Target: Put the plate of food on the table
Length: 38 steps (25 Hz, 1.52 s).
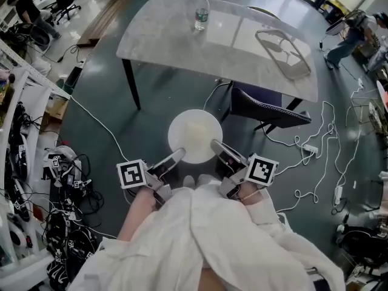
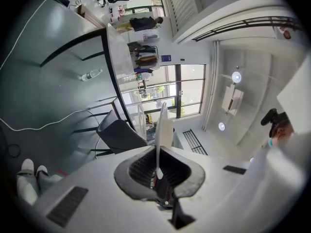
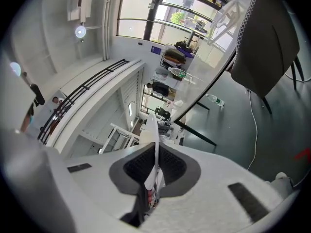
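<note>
A round white plate (image 1: 195, 136) with pale food on it hangs level over the dark floor, short of the grey marble table (image 1: 182, 41). My left gripper (image 1: 178, 154) is shut on the plate's near-left rim, and my right gripper (image 1: 215, 144) is shut on its near-right rim. In the left gripper view the plate (image 2: 163, 130) shows edge-on, pinched between the dark pads of the left gripper (image 2: 158, 171). The right gripper view has the same thin white edge of the plate (image 3: 151, 135) clamped in the right gripper (image 3: 154, 171).
A clear water bottle (image 1: 202, 12) stands at the table's far side and a wire stand (image 1: 285, 52) lies on its right part. A dark chair (image 1: 267, 109) is tucked under the near right edge. White cables (image 1: 315, 150) trail over the floor; cluttered racks (image 1: 24, 162) line the left.
</note>
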Motion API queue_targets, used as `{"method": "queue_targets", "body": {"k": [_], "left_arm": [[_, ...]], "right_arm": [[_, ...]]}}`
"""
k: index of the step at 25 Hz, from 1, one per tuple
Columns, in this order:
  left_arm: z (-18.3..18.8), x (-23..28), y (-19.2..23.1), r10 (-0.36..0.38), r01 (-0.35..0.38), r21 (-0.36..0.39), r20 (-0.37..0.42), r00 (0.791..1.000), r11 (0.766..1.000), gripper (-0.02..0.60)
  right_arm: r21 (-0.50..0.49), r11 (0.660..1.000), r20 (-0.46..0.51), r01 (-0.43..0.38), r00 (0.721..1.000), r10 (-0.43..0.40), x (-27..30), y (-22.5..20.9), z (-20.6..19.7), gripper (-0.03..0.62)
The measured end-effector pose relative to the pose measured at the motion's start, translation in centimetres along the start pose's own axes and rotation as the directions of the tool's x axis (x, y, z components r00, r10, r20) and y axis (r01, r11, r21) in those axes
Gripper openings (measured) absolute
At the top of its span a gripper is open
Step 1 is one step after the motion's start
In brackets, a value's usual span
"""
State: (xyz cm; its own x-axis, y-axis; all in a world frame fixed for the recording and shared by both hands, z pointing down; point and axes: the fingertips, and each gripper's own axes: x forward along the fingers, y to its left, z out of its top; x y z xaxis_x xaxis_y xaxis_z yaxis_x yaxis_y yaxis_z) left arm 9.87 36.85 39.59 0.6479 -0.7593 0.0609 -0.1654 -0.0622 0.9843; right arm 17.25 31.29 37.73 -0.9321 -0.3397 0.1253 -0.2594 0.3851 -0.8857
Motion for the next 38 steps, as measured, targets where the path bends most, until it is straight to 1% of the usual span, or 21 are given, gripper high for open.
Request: {"method": "queue_targets", "body": {"k": [4,8,12,15,19,23,25,28,31,35,38], "left_arm": [[-0.2,-0.7,0.3,-0.003,0.003,-0.019,-0.008,1.0,1.0,0.026],[0.3,-0.4,-0.1,-0.013,0.013,-0.004,-0.012,1.0,1.0,0.027],[0.8,0.0,0.4,-0.005,0.005,-0.028,0.006,1.0,1.0,0.028],[1.6,0.5,1.1,0.012,-0.011,-0.032,0.014,1.0,0.999,0.028],[3.8,2.4,1.4,0.001,0.0,-0.023,0.031,1.0,1.0,0.027],[6.2,5.0,1.7,0.005,-0.004,-0.004,0.045,0.999,1.0,0.027],[7.9,6.7,1.4,-0.009,0.009,0.003,0.062,0.998,1.0,0.028],[10.5,8.9,1.1,-0.002,0.0,0.03,0.084,0.996,1.0,0.027],[13.2,10.9,0.4,-0.02,0.015,0.043,0.118,0.993,0.999,0.028],[14.9,12.8,0.1,-0.014,0.009,0.033,0.144,0.989,0.999,0.028],[15.8,13.7,0.0,-0.009,0.003,0.042,0.163,0.987,0.999,0.028]], "right_arm": [[0.028,1.0,0.021,0.008,1.0,-0.009,-0.1,-0.4,-0.7,0.011],[0.035,0.999,0.025,0.02,0.999,-0.02,0.1,-0.5,-0.6,0.011],[0.056,0.998,0.012,0.025,1.0,-0.025,0.8,-1.4,-0.2,0.011],[0.061,0.998,-0.006,0.021,1.0,-0.021,1.5,-2.3,0.4,0.011],[0.052,0.999,-0.023,-0.004,1.0,0.005,3.3,-2.9,2.9,0.011],[0.061,0.998,-0.042,0.013,0.999,-0.01,4.6,-4.8,6.1,0.011],[0.054,0.998,-0.052,-0.012,0.999,0.015,5.7,-5.0,8.4,0.011],[0.019,0.999,-0.067,-0.045,0.997,0.046,7.3,-5.1,11.6,0.011],[0.027,0.998,-0.071,-0.058,0.996,0.059,8.9,-5.8,14.5,0.011],[0.018,0.997,-0.096,-0.072,0.993,0.073,10.0,-6.4,17.1,0.011],[0.014,0.997,-0.103,-0.077,0.992,0.079,10.7,-6.8,18.2,0.011]]}}
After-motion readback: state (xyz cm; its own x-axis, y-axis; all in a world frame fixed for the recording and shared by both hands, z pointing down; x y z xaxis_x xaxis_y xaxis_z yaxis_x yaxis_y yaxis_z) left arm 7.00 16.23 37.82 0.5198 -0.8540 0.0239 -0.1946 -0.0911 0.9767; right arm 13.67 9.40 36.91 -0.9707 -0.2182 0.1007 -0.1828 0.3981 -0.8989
